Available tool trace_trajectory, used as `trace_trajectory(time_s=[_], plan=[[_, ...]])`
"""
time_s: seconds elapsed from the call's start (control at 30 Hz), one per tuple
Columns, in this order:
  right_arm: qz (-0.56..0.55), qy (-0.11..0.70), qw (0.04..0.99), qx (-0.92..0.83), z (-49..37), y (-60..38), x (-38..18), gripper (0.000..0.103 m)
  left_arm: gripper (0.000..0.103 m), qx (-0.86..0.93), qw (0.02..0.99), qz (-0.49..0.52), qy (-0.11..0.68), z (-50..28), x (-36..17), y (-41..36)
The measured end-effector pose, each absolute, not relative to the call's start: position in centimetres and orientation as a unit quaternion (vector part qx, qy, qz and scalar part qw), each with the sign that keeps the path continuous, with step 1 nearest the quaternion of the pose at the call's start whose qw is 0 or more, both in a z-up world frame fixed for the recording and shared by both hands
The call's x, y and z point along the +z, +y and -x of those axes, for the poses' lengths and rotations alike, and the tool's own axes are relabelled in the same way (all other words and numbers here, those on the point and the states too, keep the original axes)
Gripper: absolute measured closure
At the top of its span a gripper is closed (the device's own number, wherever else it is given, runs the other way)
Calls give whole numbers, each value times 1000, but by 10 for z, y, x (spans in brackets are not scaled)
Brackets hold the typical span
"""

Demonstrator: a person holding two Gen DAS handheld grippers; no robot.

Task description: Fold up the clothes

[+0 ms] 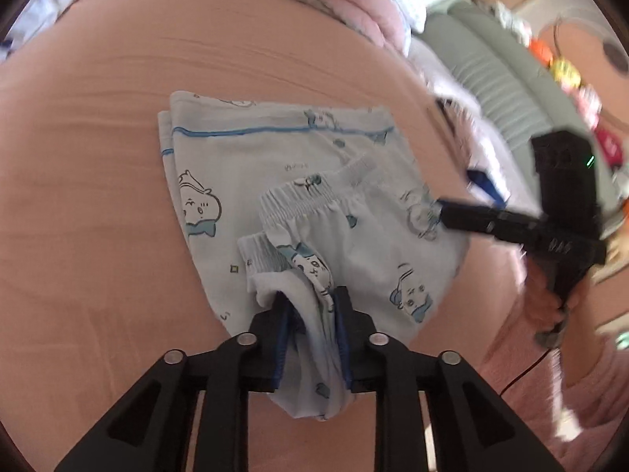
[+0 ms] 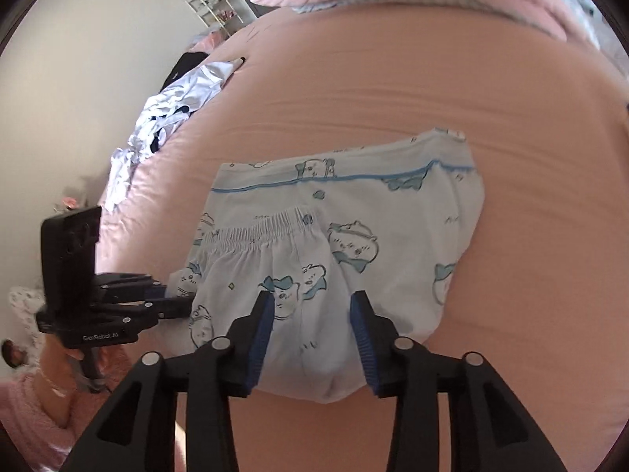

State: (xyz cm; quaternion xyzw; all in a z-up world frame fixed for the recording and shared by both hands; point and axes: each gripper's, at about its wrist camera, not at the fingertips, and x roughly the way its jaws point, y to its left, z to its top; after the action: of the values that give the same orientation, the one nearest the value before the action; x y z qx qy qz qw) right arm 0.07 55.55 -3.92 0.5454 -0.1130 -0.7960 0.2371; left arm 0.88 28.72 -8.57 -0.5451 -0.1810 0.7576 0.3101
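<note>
Your left gripper (image 1: 310,306), jaws narrow, has cloth bunched between; right gripper (image 2: 312,306) wide, empty: withdrawing could drag the shorts (image 2: 275,259) unfolded, centre frame.

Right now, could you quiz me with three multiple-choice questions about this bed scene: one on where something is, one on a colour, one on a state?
1. Where does the printed garment lie?
A. on the pink bed sheet
B. on the floor
C. on a chair

2. What colour is the piping line across it?
A. red
B. blue
C. green

3. How do the jaws of the right gripper stand?
A. shut tight
B. open
C. out of sight

Answers:
1 A, the pink sheet surrounds the garment on all sides.
2 B, a thin blue line runs across the pale cloth.
3 B, its blue pads stand apart, with cloth lying between them.
</note>
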Motion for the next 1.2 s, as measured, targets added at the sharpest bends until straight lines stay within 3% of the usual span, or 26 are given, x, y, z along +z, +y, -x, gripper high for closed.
trace_trajectory(time_s=[0.03,0.07,0.17,0.2,0.23,0.37,0.6,0.67,0.7,0.77,0.9,1.03,1.13,1.2], plan=[[-549,-126,242,-790,3,556,-42,53,60,746,321,542,-215,-4,-88,284],[-557,-132,245,-782,6,554,-48,51,55,736,329,539,-244,1,-92,283],[-592,-103,235,-764,10,539,-68,54,55,744,321,537,-235,3,-93,297],[-593,-83,231,-767,8,533,-71,72,69,757,320,532,-204,0,-88,306],[-587,-71,234,-772,3,527,-70,82,87,772,315,524,-174,-3,-82,314],[-537,-25,244,-807,-12,512,-44,90,93,809,304,483,-139,1,-55,320],[-423,-41,214,-880,3,526,-4,90,93,849,289,421,-134,36,-39,315],[-427,-54,199,-880,17,530,-16,88,89,823,279,473,-143,58,-67,319],[-451,-55,196,-869,23,531,-30,83,79,809,261,508,-142,68,-86,320],[-492,-58,183,-849,31,533,-57,80,74,792,252,534,-152,77,-109,319],[-487,-89,157,-855,26,552,-54,75,64,855,226,445,-142,57,-66,303],[-439,-122,145,-878,11,571,-24,71,63,866,261,402,-143,36,-48,299],[-452,-84,182,-869,10,553,-20,71,63,848,287,434,-104,28,-61,317],[-477,-45,212,-852,9,539,-31,69,63,837,245,478,-106,30,-82,326]])
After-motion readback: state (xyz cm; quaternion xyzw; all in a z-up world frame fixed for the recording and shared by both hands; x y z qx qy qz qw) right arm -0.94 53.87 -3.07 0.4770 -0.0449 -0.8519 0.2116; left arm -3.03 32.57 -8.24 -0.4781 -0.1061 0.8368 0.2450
